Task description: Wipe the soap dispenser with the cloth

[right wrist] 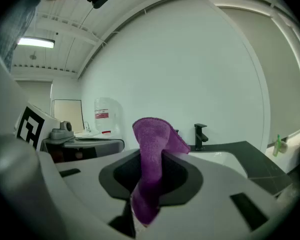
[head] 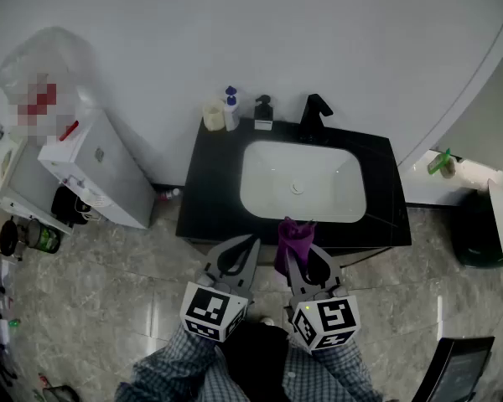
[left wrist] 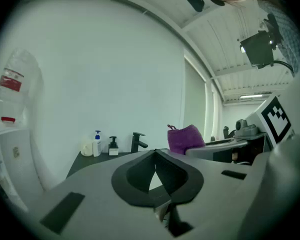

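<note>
At the black vanity, cloth in hand, wipe not yet begun.
Along the back edge we list a blue-capped pump bottle, then the soap dispenser with its black pump, then a black tap, with the white basin in front. All are well apart from both tools. Our left gripper has its jaws together on nothing, free, we judge, to steady the dispenser. Our right gripper is clamped on the purple cloth, with a fold standing above the jaws so that a soft face leads. We expect a reach across the basin next.
</note>
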The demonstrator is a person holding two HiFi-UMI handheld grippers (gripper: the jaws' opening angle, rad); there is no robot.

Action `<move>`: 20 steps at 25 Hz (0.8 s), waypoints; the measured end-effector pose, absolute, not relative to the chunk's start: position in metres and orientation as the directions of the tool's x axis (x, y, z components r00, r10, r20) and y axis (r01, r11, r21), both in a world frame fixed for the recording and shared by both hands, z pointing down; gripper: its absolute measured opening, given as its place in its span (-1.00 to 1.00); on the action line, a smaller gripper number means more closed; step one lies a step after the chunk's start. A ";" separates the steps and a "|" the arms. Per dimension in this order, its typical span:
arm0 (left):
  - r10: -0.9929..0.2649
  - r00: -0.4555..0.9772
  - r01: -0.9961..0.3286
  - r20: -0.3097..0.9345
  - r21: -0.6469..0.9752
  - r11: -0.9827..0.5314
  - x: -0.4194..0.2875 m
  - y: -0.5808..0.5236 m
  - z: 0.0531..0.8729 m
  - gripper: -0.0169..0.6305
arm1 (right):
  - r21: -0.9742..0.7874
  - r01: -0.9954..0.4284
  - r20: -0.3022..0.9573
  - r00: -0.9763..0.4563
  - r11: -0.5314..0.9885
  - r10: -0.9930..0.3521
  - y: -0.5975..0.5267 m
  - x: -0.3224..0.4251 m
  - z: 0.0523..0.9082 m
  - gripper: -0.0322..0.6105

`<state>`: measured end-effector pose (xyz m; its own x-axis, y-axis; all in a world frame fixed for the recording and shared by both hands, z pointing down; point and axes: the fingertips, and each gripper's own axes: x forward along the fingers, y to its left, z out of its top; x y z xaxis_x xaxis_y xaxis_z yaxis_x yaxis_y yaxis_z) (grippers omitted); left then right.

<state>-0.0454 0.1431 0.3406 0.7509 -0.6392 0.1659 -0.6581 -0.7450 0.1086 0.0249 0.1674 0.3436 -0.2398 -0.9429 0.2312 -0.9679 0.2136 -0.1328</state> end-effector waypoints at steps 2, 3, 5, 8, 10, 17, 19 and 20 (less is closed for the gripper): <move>-0.639 0.751 -0.658 0.164 0.107 -0.746 -0.045 0.143 0.340 -0.91 | -0.137 -0.967 0.231 -0.240 0.213 -0.943 0.167 0.025 0.344 -0.62; -0.639 0.751 -0.658 0.163 0.107 -0.746 -0.045 0.143 0.339 -0.91 | -0.139 -0.967 0.232 -0.241 0.213 -0.943 0.167 0.025 0.344 -0.62; -0.639 0.752 -0.657 0.162 0.107 -0.746 -0.044 0.143 0.339 -0.91 | -0.140 -0.967 0.232 -0.241 0.213 -0.942 0.168 0.025 0.344 -0.62; -0.638 0.753 -0.656 0.161 0.108 -0.747 -0.044 0.144 0.339 -0.91 | -0.141 -0.967 0.234 -0.240 0.212 -0.942 0.168 0.026 0.345 -0.62; -0.638 0.753 -0.656 0.161 0.107 -0.747 -0.044 0.144 0.339 -0.91 | -0.143 -0.967 0.235 -0.240 0.210 -0.942 0.169 0.026 0.346 -0.62; -0.644 0.748 -0.662 0.161 0.106 -0.742 -0.044 0.145 0.340 -0.91 | -0.129 -0.970 0.242 -0.232 0.206 -0.942 0.169 0.028 0.347 -0.62; -0.647 0.745 -0.665 0.163 0.106 -0.739 -0.045 0.145 0.340 -0.91 | -0.128 -0.970 0.241 -0.234 0.208 -0.942 0.169 0.028 0.347 -0.62; -0.648 0.744 -0.666 0.163 0.105 -0.739 -0.045 0.145 0.340 -0.91 | -0.127 -0.969 0.241 -0.237 0.212 -0.941 0.170 0.028 0.347 -0.62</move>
